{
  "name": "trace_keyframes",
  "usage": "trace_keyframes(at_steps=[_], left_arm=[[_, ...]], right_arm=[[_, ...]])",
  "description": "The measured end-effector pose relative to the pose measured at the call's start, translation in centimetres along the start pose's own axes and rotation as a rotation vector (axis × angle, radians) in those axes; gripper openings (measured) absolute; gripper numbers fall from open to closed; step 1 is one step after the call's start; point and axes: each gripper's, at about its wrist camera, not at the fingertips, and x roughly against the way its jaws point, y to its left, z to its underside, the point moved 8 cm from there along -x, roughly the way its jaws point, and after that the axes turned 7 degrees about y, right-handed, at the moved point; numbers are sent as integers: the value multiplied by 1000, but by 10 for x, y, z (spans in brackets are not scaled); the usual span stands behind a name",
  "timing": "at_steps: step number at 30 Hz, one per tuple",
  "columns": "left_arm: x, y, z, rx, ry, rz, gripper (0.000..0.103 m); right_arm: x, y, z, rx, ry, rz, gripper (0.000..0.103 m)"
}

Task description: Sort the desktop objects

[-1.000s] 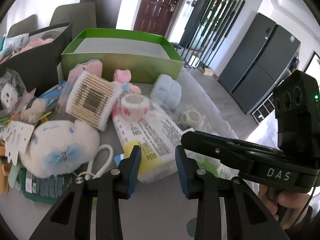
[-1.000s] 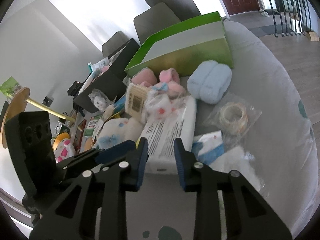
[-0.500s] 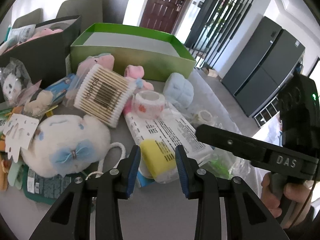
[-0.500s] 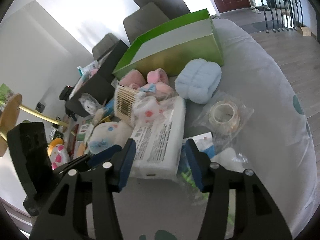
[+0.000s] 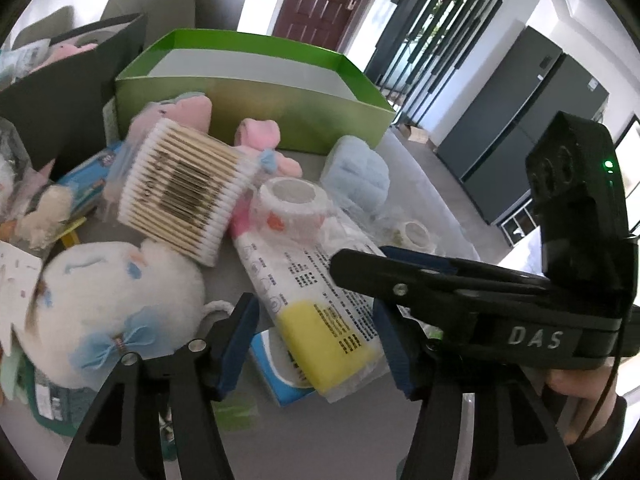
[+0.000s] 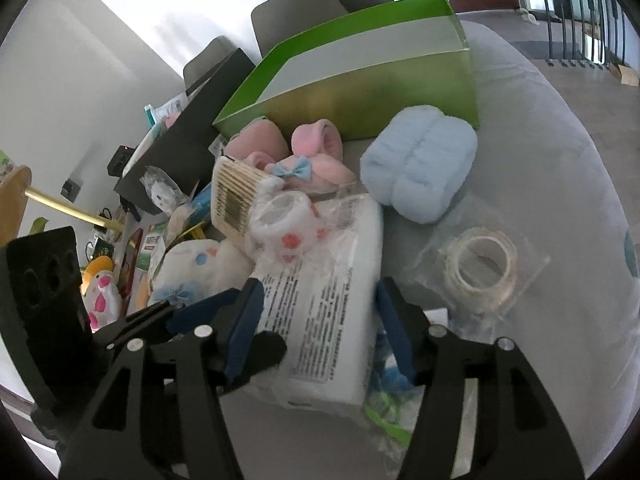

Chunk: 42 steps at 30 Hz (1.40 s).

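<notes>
While both tools' jaws are opening, the left gripper (image 5: 316, 340) straddles the yellow end of the white wipes pack (image 5: 320, 292) and the right gripper (image 6: 320, 324) straddles its other side, pads clear of it. Only the right view shows the clear tape roll (image 6: 480, 268) fully; only the left shows a hand (image 5: 576, 392). Behind lie cotton swabs (image 5: 180, 188) and the green box (image 5: 260, 108)

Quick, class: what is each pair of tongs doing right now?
Left tongs: opening around the wipes pack, not gripping.
Right tongs: opening, same pack between, not gripping.
</notes>
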Motion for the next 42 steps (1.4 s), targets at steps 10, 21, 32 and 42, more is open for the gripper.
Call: trace_keyframes(at_steps=[10,21,32,42], left_arm=[[2,-8,2,-57,-28,-47,59],[24,-21,10,-85,-46,-49,59],[63,-28,19,-105,-100,-54,59],[102,-28,25,-100,-156,-73,59]], right_arm=[[-2,0,0,1,-4,1,57],[22,15,12,-6,-36,-7,56],[50,45,23,19,-80,-21,57],[69,84,29,80,-111,-29,57]])
